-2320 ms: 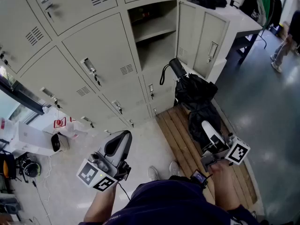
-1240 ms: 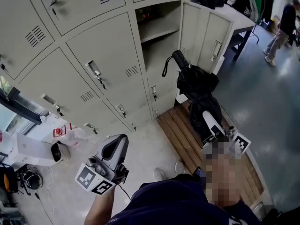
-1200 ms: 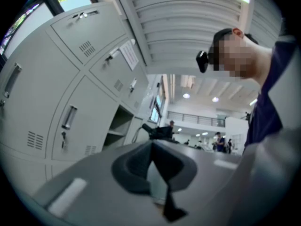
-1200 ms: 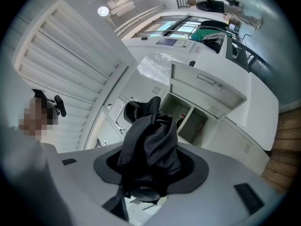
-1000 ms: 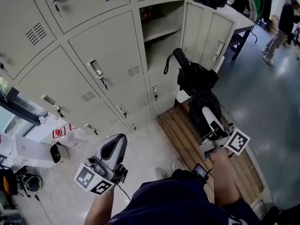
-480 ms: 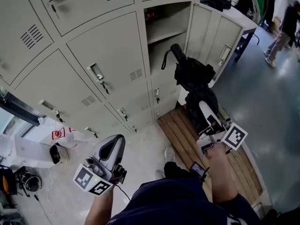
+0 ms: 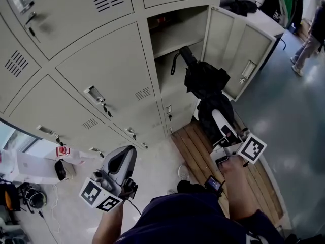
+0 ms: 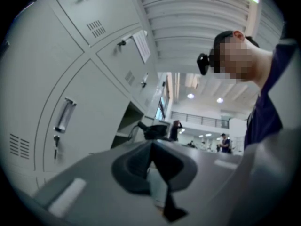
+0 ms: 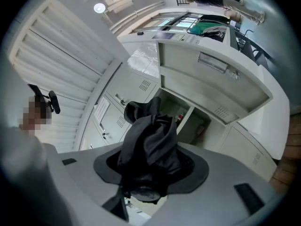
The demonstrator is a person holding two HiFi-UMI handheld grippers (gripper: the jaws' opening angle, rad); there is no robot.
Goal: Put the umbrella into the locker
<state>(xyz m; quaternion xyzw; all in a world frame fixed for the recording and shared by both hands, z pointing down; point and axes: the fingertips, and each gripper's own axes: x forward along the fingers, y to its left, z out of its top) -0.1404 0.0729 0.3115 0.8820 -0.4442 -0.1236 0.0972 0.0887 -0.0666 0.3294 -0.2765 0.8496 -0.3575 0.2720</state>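
While the right arm extends up-frame at centre right, the right gripper clamps the black umbrella, its handle just before the open locker; left gripper sits lower left, jaws together.

Open locker: one shelf inside. Floor at its foot carries a wooden slat platform. White box on floor, well left of locker.
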